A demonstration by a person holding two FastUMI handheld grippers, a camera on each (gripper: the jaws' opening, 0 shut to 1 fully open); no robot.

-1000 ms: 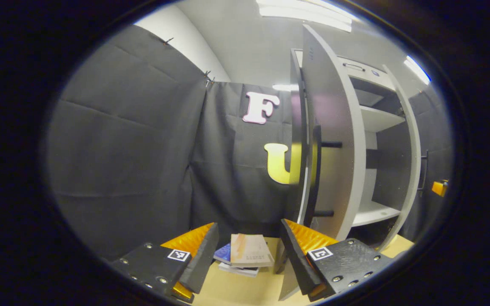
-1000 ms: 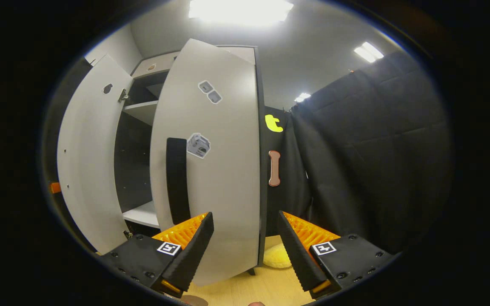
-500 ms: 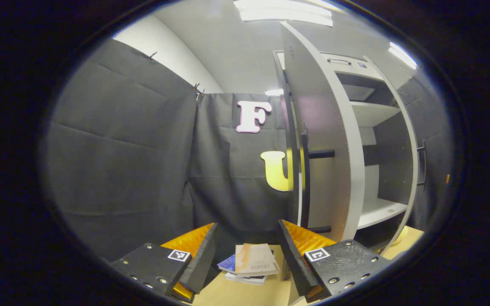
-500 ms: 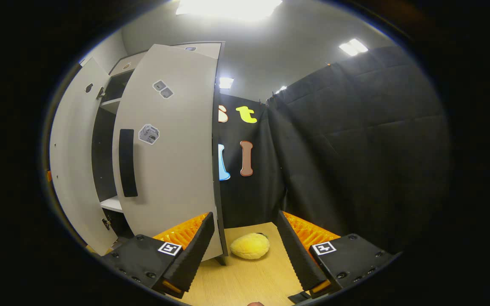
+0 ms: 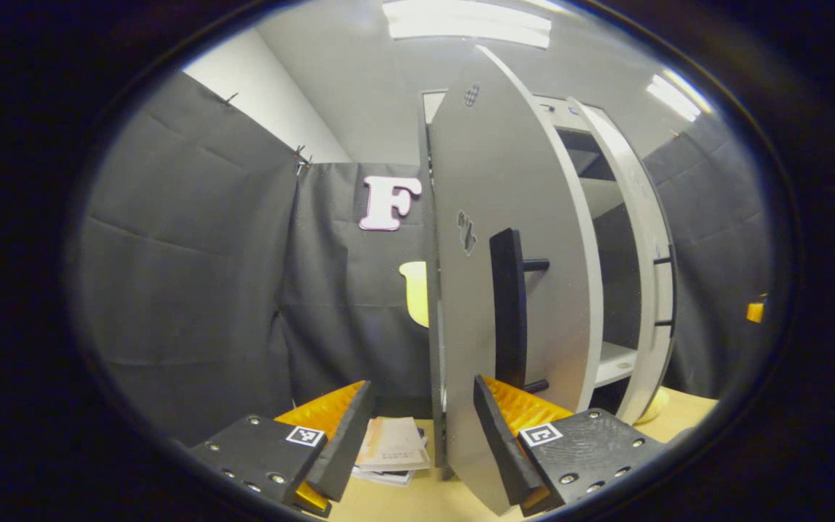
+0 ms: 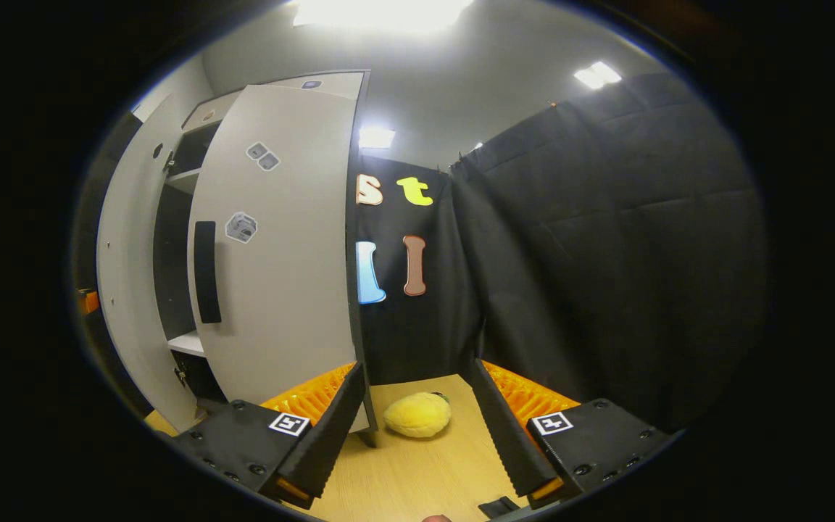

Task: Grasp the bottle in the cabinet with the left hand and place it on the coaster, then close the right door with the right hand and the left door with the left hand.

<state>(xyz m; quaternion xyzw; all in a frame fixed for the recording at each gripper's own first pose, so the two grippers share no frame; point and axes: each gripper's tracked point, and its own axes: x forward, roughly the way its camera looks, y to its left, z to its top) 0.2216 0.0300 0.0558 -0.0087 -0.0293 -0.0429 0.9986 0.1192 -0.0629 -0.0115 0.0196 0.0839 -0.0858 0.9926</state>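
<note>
Cabinet (image 5: 609, 217) doors both ajar; both grippers spread and empty.

Left gripper view: left gripper (image 5: 421, 435) spread, holding nothing; left door (image 5: 504, 290) stands edge-on from 12 to 6 o'clock, its black handle (image 5: 508, 312) just above the right finger; books (image 5: 392, 449) lie on the bench (image 5: 417, 500) at 6 o'clock. Right gripper view: right gripper (image 6: 417, 428) spread, holding nothing; right door (image 6: 280, 246) at 9 o'clock, partly open, shelf (image 6: 185, 342) visible behind; yellow plush toy (image 6: 417, 415) between the fingers on the bench. Bottle and coaster: location cannot be told.
</note>
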